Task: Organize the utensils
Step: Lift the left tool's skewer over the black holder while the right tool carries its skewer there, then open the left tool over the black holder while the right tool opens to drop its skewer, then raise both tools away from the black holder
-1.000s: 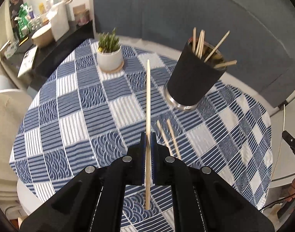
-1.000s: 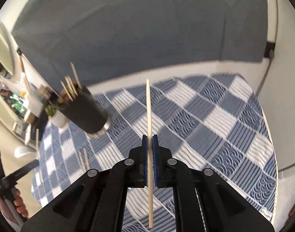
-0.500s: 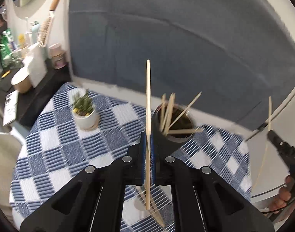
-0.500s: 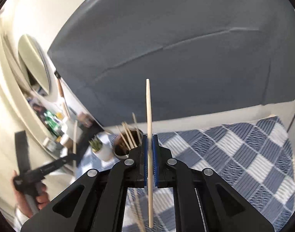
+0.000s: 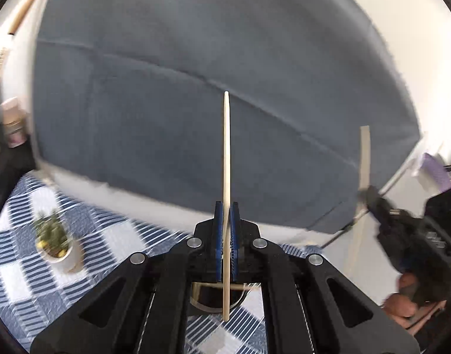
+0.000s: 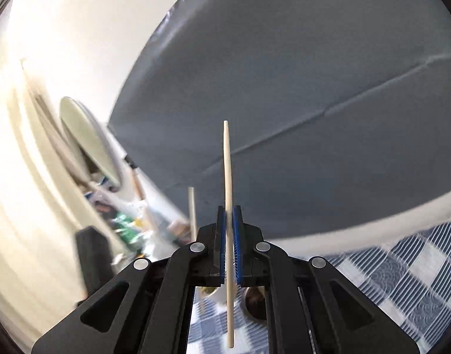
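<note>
Black two-finger grippers (image 5: 226, 230) (image 6: 230, 236) — blue ribbed pads (image 5: 218, 230), silver round screws along angular, cut-out arms.

A big grey-blue cloth sheet (image 5: 196, 94) hangs behind the table and has long creases in it. Beside it is a plain white wall (image 6: 78, 29) with bright light on it. A round table with a blue and white checked cloth (image 5: 16, 253) sits in front. A small green plant in a white pot (image 5: 58, 243) stands on it. An oval mirror (image 6: 88, 141) leans by the wall. Below it is a blurry pile of small things (image 6: 122, 221) on a dark shelf.
</note>
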`<state>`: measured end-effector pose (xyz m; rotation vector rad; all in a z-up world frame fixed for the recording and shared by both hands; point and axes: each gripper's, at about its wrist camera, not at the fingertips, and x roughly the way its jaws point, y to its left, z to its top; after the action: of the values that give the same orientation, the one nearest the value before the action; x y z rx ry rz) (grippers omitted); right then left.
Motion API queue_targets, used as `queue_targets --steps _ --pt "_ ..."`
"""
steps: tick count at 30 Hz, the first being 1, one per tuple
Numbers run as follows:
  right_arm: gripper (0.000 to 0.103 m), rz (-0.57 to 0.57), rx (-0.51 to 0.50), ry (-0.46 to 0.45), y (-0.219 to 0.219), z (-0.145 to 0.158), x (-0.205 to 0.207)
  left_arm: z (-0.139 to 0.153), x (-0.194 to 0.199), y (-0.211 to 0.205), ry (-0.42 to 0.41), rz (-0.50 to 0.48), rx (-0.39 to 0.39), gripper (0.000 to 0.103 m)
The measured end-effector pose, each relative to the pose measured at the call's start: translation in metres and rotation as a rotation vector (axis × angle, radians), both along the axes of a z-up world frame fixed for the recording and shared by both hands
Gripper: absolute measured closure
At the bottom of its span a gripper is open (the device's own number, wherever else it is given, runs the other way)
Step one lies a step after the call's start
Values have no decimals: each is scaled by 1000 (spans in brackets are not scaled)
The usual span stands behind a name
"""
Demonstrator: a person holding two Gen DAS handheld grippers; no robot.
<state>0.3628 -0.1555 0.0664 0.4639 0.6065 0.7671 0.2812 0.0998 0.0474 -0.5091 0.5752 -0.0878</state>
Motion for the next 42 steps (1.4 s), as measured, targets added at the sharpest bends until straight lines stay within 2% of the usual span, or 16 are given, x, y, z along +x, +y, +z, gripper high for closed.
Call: queue_targets --steps 3,5,7,9,11,13,21,24,26,27,30,32,34,38,40,42 --pt "98 43 51 23 9 -20 14 -11 12 6 -38 -51 -68 98" --pt "98 24 37 2 14 -31 17 -19 18 7 -75 -74 -63 98" --pt "98 49 68 12 17 -43 23 -28 24 5 -93 -95 -54 98" --pt "98 63 56 9 28 -54 26 -38 28 4 -116 -117 -61 98" --pt "98 63 19 -5 35 -63 29 -45 30 1 -138 -96 -19 98" --pt "98 76 45 -4 39 -74 33 -54 29 -4 -157 -102 8 98" --pt "98 122 31 -16 50 -104 39 -79 35 -14 -137 -124 34 98" --pt "95 99 -9 -32 50 -107 36 -78 32 -18 -131 -100 83 98" --pt "94 101 -5 -5 49 -108 37 -78 26 -15 -135 -100 54 95" --pt "94 96 -16 -5 48 -108 36 -81 22 -10 -137 -95 43 89" --pt "93 57 -89 -31 42 -101 30 -75 11 -6 -135 -52 61 79" --pt "85 28 -129 -46 36 -96 24 -69 4 -5 -131 -33 75 71" --pt "66 2 -143 -63 27 -92 18 -63 -6 -7 -131 -21 91 64" --pt "56 -25 -161 -64 14 -86 6 -53 -24 -14 -123 -6 135 49" --pt "35 -34 -166 -49 7 -85 1 -51 -33 -17 -111 7 150 44" --pt "27 -36 -177 -30 1 -85 -5 -52 -40 -20 -99 10 133 41"
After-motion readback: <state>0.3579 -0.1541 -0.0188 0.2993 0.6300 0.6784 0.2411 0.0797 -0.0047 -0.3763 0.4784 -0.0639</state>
